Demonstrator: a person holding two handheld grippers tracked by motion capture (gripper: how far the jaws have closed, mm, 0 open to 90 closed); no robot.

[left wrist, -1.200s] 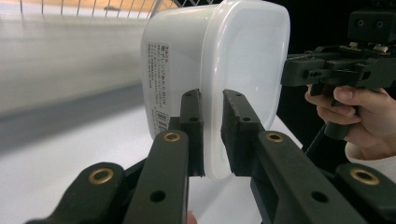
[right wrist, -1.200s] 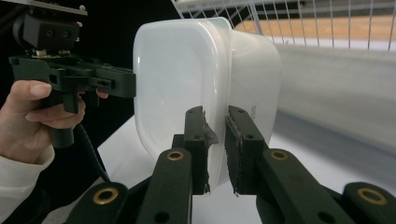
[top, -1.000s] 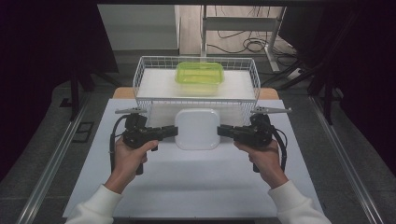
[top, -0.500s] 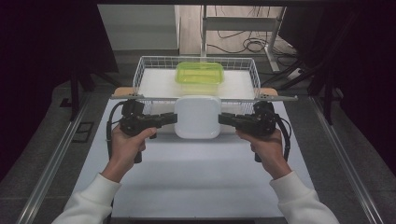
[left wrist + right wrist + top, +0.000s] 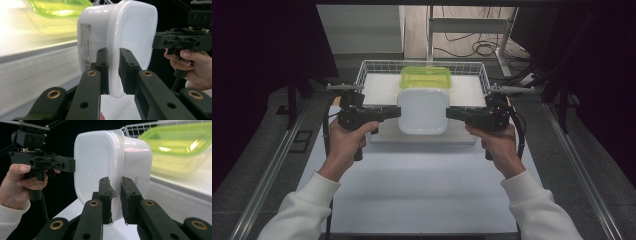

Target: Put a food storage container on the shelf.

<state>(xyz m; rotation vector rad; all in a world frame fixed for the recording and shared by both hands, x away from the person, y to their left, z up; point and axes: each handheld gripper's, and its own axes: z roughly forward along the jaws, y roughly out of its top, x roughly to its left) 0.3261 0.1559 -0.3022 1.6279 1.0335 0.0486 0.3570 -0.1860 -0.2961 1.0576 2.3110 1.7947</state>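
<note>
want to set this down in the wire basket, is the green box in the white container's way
Partly. The translucent green plastic box sits at the back of the white wire basket, beyond the white lidded plastic container held by both grippers. The basket floor in front of the green box looks free.

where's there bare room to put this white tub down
Free: the white table in front of the wire basket, between the person's forearms. Crowded: the basket's far end, where the green plastic container sits; the white plastic tub hangs over the basket's near part.
</note>
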